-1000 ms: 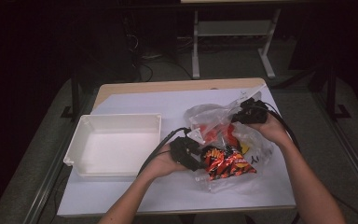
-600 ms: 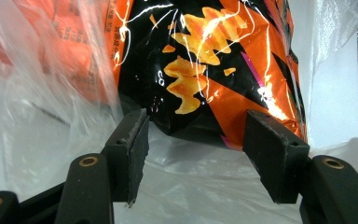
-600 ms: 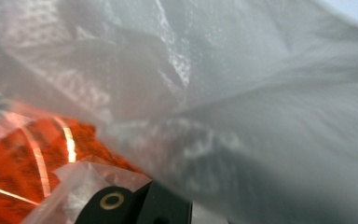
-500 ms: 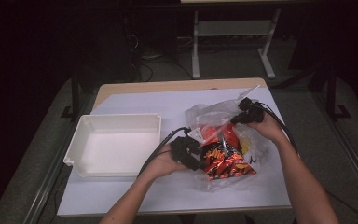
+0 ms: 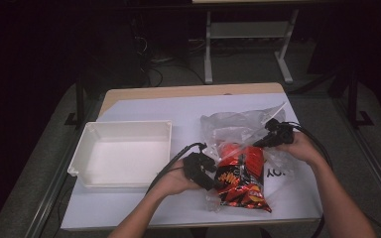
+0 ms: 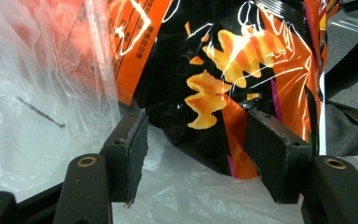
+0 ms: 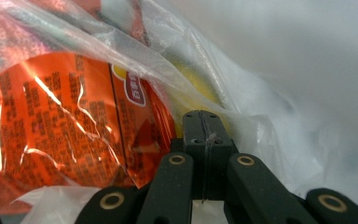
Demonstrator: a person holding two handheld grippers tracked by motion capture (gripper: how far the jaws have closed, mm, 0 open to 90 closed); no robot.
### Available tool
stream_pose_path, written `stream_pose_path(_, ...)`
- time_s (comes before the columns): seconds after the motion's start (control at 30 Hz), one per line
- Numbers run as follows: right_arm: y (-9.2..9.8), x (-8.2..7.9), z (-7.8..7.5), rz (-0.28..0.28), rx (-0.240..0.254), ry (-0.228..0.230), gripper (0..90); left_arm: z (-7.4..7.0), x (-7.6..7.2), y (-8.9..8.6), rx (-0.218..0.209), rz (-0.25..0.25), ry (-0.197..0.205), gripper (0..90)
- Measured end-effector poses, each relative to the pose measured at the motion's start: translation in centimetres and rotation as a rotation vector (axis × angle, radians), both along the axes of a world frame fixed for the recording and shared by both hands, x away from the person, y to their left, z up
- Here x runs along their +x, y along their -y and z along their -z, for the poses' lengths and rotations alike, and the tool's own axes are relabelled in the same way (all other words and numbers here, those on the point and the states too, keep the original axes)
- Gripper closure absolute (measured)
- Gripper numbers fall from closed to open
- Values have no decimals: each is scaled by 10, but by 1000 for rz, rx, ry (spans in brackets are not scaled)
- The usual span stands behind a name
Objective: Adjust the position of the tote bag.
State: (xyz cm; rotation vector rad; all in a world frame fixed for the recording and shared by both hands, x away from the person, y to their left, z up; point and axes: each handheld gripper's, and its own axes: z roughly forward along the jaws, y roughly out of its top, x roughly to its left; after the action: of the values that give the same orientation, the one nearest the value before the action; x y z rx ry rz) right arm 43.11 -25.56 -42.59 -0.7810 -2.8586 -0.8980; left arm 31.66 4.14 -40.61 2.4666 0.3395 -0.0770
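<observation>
Snack bag (image 5: 240,176) lies on the bench (image 5: 144,106), half out of the clear plastic bag (image 5: 238,126). Right gripper (image 7: 204,128) jaws together, pinching the film; left gripper (image 6: 205,140) jaws apart around the snack bag's end. Close firmly, pull straight, hold film taut.

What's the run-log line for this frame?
left gripper: open around orange-black foil snack bag | right gripper: shut on clear plastic bag

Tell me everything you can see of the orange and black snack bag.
The glossy orange and black foil snack bag lies flat on the white table cover, partly inside a crumpled clear plastic bag. Its crinkled front shows pictures of wavy yellow chips; one orange panel carries fine print. The left claw straddles its lower edge, pads apart. The right claw is closed on the clear plastic beside it.
</observation>
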Motion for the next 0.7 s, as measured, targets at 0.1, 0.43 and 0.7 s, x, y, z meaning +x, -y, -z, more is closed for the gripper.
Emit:
stream_pose_path(0.1, 8, -6, 1, 46, 19, 26, 878, 2, -2, 2, 15, 16, 9, 380)
stream_pose_path(0.43, 20, -31, -29, 88, 108, 123, 713, -2, -6, -6, -13, 5, 26, 372)
stream_pose_path(0.7, 20, -66, -52, 38, 133, 181, 626, -8, -11, -10, -37, 3, 40, 368)
